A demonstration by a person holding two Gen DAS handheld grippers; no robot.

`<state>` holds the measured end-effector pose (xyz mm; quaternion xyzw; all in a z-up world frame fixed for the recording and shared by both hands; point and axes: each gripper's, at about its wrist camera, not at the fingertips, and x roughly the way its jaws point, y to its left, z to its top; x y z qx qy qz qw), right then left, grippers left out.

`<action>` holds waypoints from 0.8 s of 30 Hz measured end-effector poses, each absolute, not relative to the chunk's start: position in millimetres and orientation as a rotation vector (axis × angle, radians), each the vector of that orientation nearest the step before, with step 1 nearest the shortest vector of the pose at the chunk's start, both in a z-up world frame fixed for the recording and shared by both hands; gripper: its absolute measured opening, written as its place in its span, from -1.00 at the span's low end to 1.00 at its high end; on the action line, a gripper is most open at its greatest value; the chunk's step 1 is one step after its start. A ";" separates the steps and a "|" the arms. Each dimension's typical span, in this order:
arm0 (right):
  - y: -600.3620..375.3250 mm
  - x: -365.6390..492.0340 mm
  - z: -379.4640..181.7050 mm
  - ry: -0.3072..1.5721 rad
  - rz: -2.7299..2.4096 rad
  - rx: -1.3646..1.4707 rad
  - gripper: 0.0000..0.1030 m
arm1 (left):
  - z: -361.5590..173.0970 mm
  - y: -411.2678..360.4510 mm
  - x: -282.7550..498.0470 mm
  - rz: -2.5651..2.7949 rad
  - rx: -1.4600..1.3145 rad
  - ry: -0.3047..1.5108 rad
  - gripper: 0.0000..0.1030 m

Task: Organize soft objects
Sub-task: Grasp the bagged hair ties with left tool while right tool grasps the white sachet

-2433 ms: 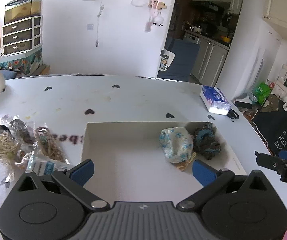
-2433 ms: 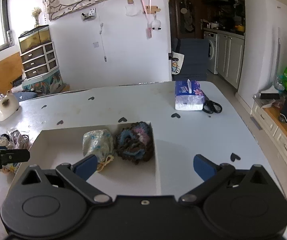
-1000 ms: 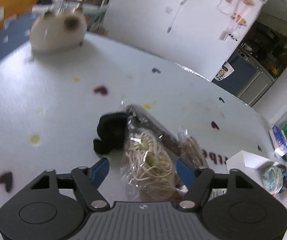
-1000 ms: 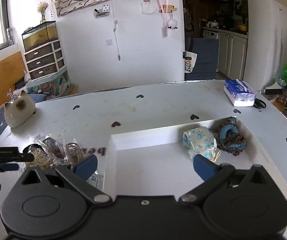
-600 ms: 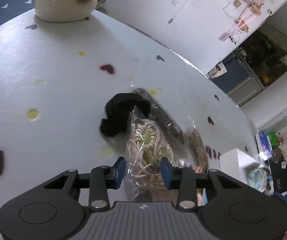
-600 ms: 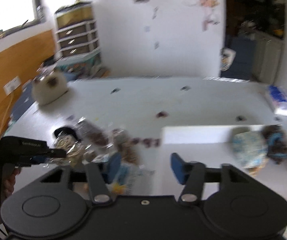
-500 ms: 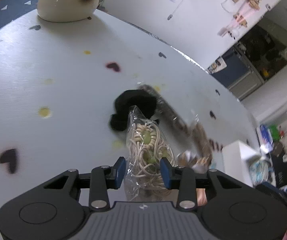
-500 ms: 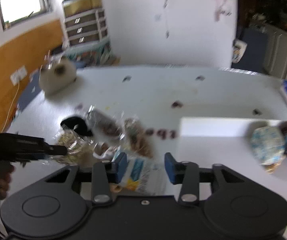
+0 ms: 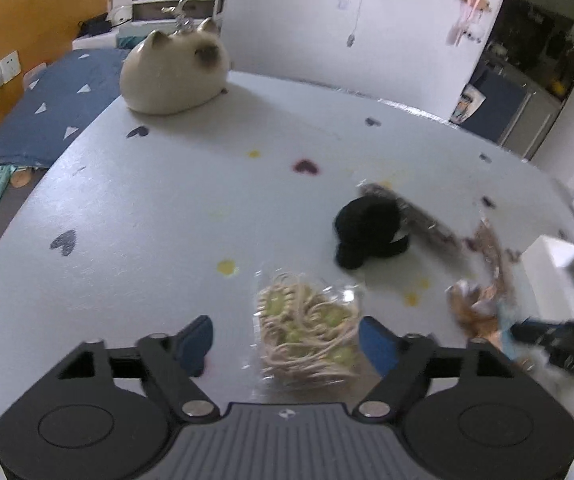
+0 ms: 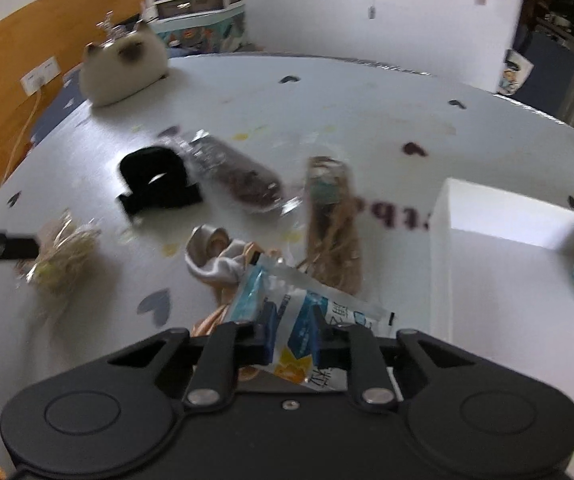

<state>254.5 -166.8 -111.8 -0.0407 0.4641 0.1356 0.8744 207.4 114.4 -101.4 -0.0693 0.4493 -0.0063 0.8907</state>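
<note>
Right wrist alone shows jaws pinching the blue-white packet (image 10: 299, 320).

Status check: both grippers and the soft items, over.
Left gripper jaws opening, cream bag loose between them. Right gripper shut on blue-white packet. White box beside it, path unobstructed.

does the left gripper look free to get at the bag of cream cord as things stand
Probably yes. The left gripper has its jaws opening, pads not pressing, with the bag of cream cord lying between them on the table; nothing covers the bag.
</note>
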 end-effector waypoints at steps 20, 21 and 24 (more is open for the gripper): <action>-172.8 243.4 -106.0 1.030 0.361 -0.102 0.70 | -113.6 76.6 226.6 -0.107 -0.007 0.956 0.85; -171.6 246.0 -109.0 1.044 0.353 -0.112 0.75 | -113.6 76.6 227.1 -0.106 -0.010 0.957 0.85; -165.2 251.5 -115.6 1.075 0.300 -0.161 0.85 | -114.6 75.7 229.7 -0.101 -0.012 0.962 0.85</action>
